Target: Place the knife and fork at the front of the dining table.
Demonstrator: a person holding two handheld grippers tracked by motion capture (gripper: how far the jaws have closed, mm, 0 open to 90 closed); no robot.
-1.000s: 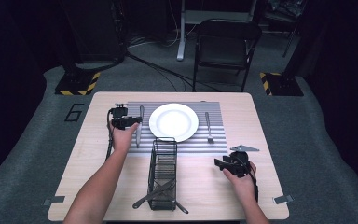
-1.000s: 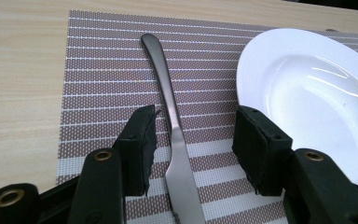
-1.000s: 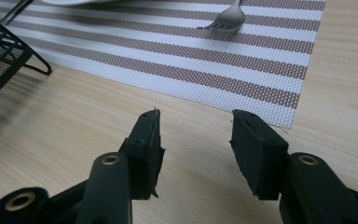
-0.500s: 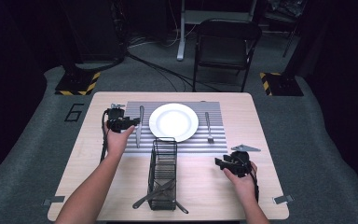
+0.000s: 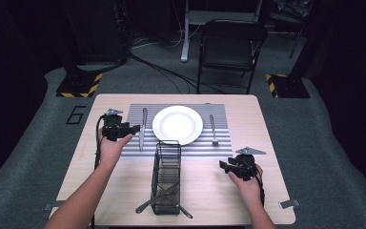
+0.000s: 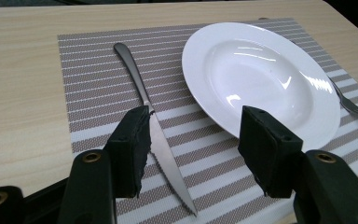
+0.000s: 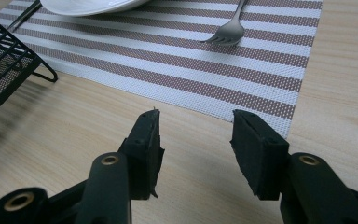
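**Both grippers spread and empty over a laid place setting**

Left gripper (image 5: 134, 129) hovers at the left edge of the striped placemat (image 5: 136, 114), jaws spread wide with nothing between them. Seen from its own camera, the knife (image 6: 156, 130) lies on the mat just beyond the jaws, blade end nearer the gripper and handle pointing away, just beside the white plate (image 6: 261, 79) without touching it. Right gripper (image 5: 225, 166) sits low over the bare wooden table (image 5: 267, 119), off the mat's near right corner, jaws likewise apart and holding nothing. Ahead of it the fork (image 7: 230, 28) rests on the mat, tines towards the gripper (its handle runs out of the top of that view). In the high view the plate sits mid-mat with the knife to its left and the fork to its right. A black wire caddy (image 5: 167, 176) stands on the table near the person, between the two forearms, with cutlery (image 5: 157, 200) poking out at its near end.
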